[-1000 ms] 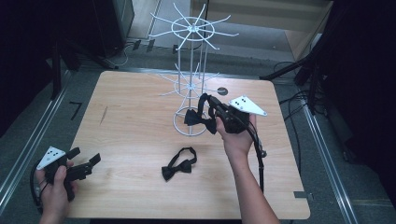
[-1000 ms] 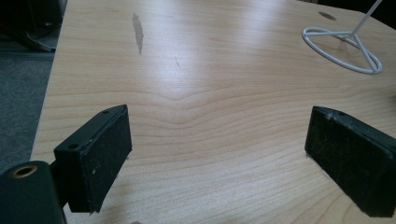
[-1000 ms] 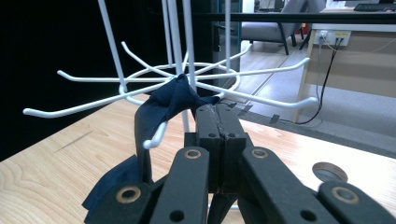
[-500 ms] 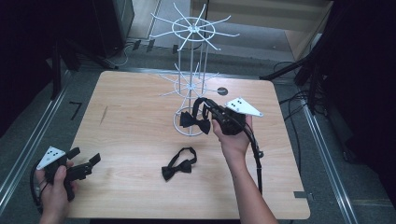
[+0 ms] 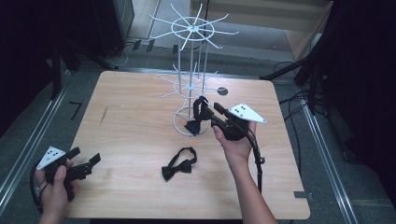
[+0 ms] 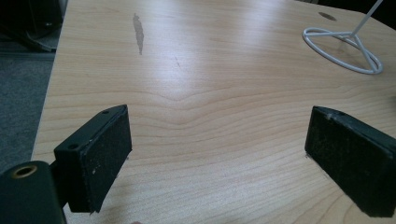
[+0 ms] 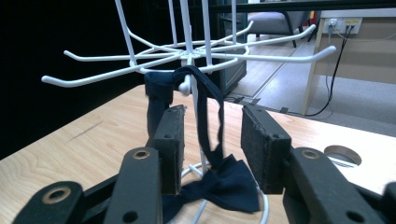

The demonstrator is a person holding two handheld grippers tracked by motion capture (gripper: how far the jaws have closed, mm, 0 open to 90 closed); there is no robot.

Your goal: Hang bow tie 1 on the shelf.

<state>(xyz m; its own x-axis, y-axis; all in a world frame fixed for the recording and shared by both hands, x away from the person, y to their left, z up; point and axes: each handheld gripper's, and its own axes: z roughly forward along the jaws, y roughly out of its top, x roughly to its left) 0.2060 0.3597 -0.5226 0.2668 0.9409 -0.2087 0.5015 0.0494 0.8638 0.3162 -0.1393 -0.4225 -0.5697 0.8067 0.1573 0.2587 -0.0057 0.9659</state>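
A dark bow tie (image 5: 195,123) hangs by its strap from a lower arm of the white wire rack (image 5: 191,70). My right gripper (image 5: 211,116) is right beside it. In the right gripper view the jaws have just been opening. The strap (image 7: 211,109) hangs loose between the pads (image 7: 173,140) without being pressed, and the bow (image 7: 226,185) dangles below. A second bow tie (image 5: 180,165) lies flat on the table in front of the rack. My left gripper (image 5: 88,162) rests open at the table's near left corner with bare wood between its pads (image 6: 105,154).
The wooden table (image 5: 135,121) has a round cable hole (image 5: 222,91) behind the rack. The rack's base ring (image 6: 343,51) stands far right in the left gripper view. Cables run along the floor on the right, and metal rails flank the table.
The right gripper's jaws have opened off the bow tie's strap, and the tie now hangs from the rack's lower arm. The right hand shifted slightly. The left hand stayed put.
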